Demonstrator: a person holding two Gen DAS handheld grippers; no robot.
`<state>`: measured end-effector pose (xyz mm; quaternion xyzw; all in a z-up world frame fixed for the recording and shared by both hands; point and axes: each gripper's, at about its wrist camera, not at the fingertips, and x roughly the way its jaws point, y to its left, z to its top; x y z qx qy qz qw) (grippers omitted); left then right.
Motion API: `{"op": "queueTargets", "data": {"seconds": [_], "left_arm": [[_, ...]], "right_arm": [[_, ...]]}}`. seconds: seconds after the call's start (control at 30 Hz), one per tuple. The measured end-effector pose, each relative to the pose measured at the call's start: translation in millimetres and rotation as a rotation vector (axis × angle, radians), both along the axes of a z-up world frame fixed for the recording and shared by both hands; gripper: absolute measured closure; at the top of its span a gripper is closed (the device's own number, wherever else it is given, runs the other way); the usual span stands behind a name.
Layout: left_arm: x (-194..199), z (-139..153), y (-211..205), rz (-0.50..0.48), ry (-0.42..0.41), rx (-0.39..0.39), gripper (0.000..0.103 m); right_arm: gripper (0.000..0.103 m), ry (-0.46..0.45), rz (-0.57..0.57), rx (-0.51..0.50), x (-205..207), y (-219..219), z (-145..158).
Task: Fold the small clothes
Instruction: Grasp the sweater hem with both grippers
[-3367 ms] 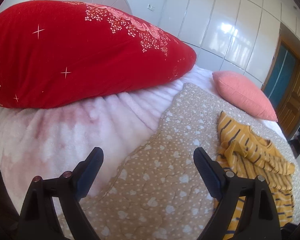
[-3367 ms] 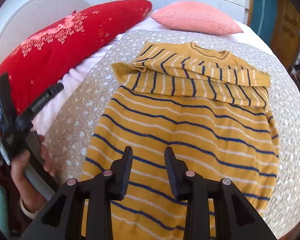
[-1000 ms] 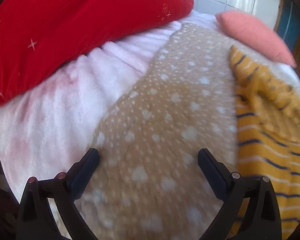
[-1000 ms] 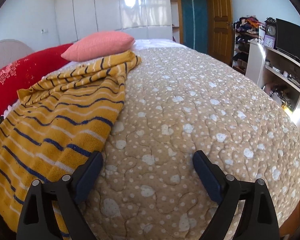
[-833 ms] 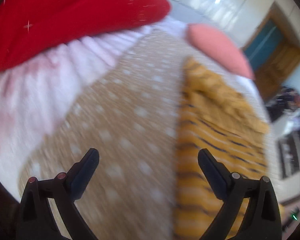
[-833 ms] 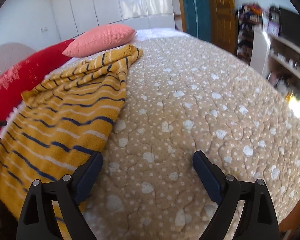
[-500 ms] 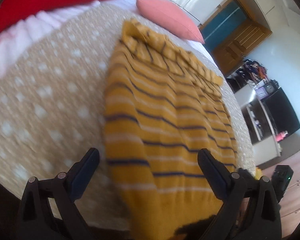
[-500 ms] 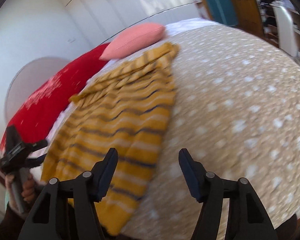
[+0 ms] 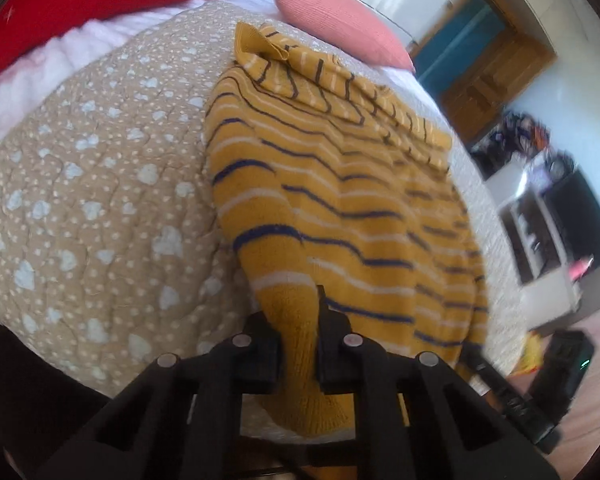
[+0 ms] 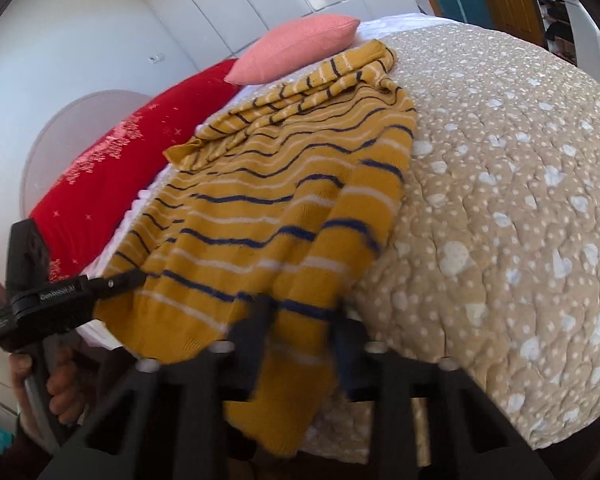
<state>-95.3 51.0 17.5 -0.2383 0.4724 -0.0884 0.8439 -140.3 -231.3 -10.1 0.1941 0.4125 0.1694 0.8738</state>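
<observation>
Left gripper (image 9: 298,344) at the bottom middle of the left view, pinched tight on the near left corner of the sweater (image 9: 340,184). Yellow cloth squeezed between the two black fingers, with the hem drooping down below them.

Right gripper (image 10: 302,340) at the bottom middle of the right view, also closed on the sweater (image 10: 284,192), holding the near right corner. A bit blurry there, but cloth sits between the fingers and hangs under them.

Yellow with dark blue and white stripes, lying across the middle of both views on the bed cover (image 9: 80,184). Far end flat, sleeves folded across the top. Near edge lifted a little where both corners are held.

Tan with white hearts and dots, filling the left side of the left view and the right side (image 10: 500,200) of the right view.

Pink pillow (image 9: 340,20) up top, just past the collar. Red pillow (image 9: 80,4) in the upper left corner.

Left gripper (image 10: 124,280) seen again at the left edge of the right view, tip on the hem, with a hand (image 10: 56,380) around its handle lower down.
</observation>
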Motion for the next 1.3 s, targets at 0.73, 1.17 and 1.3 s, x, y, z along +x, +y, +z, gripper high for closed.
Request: {"op": "queueTargets", "data": {"seconds": [0.73, 1.17, 1.3], "left_arm": [[-26.3, -3.5, 45.2, 0.131, -0.037, -0.113, 0.094], [-101.5, 40.2, 40.5, 0.084, -0.101, -0.029, 0.103], [-100.4, 38.4, 36.1, 0.08, -0.103, 0.08, 0.103]], "right_arm": [[0.094, 0.074, 0.028, -0.167, 17.5, 25.1, 24.5], [0.099, -0.061, 0.097, 0.018, -50.5, -15.2, 65.3], [0.096, 0.001, 0.021, 0.062, -39.5, -28.8, 42.0]]}}
